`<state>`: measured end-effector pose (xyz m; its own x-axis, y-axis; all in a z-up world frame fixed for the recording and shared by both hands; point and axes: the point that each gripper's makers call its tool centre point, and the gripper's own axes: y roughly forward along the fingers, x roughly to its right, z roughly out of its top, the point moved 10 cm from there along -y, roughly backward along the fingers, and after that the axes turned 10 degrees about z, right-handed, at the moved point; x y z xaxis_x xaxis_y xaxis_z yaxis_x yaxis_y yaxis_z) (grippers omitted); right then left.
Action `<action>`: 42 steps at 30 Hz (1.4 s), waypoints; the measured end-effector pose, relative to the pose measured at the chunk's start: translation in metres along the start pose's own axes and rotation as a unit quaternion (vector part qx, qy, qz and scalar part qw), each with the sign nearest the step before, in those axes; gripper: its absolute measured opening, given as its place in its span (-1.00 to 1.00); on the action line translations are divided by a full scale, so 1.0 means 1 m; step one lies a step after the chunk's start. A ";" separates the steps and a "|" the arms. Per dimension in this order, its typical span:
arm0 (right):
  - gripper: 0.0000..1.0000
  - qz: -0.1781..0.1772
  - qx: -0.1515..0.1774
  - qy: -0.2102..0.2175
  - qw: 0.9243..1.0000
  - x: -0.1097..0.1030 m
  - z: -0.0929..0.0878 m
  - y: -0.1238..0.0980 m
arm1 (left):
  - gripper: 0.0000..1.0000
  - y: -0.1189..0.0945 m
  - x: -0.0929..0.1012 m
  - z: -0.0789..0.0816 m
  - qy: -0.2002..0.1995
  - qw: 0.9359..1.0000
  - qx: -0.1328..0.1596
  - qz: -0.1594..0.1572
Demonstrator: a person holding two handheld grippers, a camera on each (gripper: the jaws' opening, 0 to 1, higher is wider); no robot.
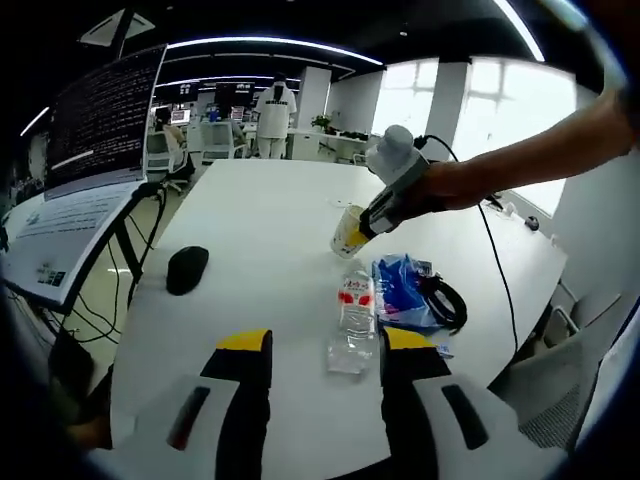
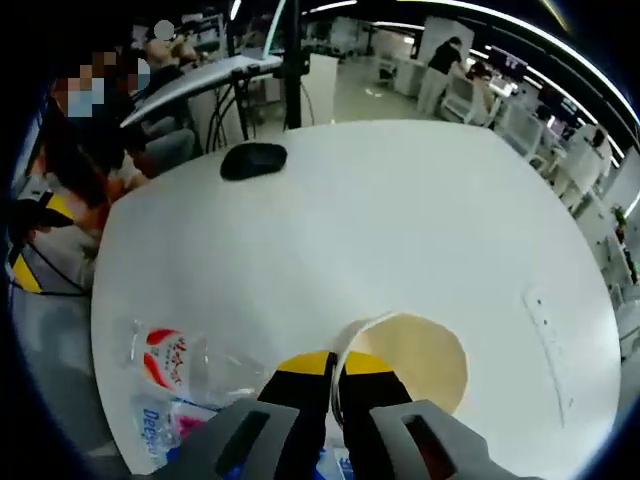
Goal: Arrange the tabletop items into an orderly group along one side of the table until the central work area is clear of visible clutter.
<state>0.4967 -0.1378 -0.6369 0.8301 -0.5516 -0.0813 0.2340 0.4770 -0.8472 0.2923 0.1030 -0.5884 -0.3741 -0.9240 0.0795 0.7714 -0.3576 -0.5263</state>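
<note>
Cup [image 2: 410, 372] is pinched at its thin rim by the right gripper [image 2: 335, 375], tilted, so it may slip onto the bottle [image 1: 353, 322] at six o'clock, where the left gripper [image 1: 325, 350] hangs agape

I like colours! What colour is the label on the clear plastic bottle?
Red and white, on the clear plastic bottle lying on the table; the left gripper view shows it best.

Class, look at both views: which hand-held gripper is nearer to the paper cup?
The right hand-held gripper: its jaws pinch the paper cup's rim. The left hand-held gripper sits back near the table edge, beyond the lying water bottle from the cup.
</note>
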 end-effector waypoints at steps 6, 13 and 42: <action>-1.00 -0.007 -0.004 -0.003 1.000 0.005 0.001 0.002 | -0.17 0.004 0.008 0.004 -0.001 1.000 0.004 -0.012; -0.91 -0.005 -0.013 -0.012 1.000 0.010 0.001 0.002 | -0.17 0.003 0.013 0.001 -0.002 1.000 0.001 -0.017; -0.48 0.008 0.077 0.005 0.997 -0.009 -0.001 -0.046 | -0.19 -0.003 0.033 0.006 -0.025 0.999 0.009 -0.041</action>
<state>0.4778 -0.1558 -0.5980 0.8294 -0.5497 -0.0997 0.2965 0.5844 -0.7554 0.2806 0.0730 -0.5794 -0.4099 -0.8972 0.1644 0.7493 -0.4340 -0.5002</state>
